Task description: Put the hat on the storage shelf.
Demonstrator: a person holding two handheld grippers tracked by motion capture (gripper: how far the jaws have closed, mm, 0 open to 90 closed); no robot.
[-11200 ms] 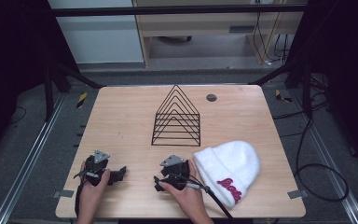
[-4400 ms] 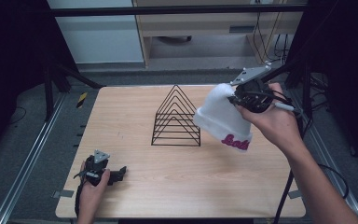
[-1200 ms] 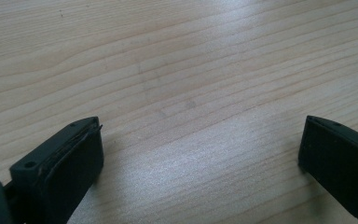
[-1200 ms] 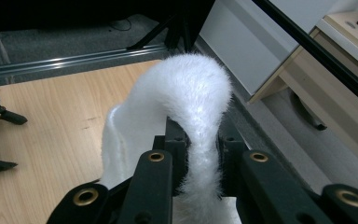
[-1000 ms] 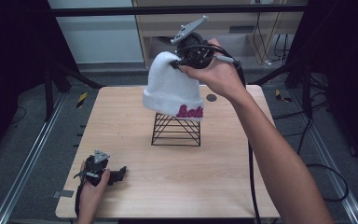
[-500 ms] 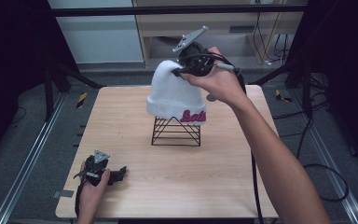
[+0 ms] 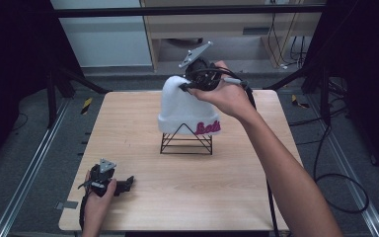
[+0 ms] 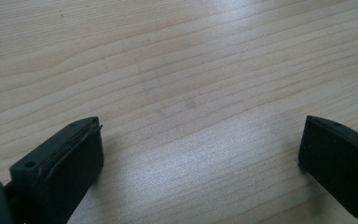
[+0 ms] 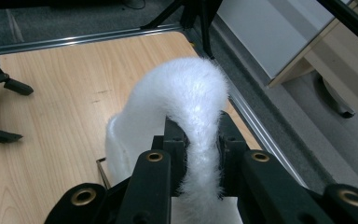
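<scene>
Sinking lower than a second ago, the right gripper pinches the crown of the white beanie, now draped over the black wire rack. Release looks near. The left gripper rests on the table, jaws spread.

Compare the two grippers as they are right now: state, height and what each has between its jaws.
The right gripper is shut on the white hat, pinching its crown; the left gripper is open, with bare wood between its jaws. The right gripper is held up above the black wire rack, with the hat draped over the rack's top; the left gripper rests low at the table near its front edge. Both are black, two-jawed and hand-held.
</scene>
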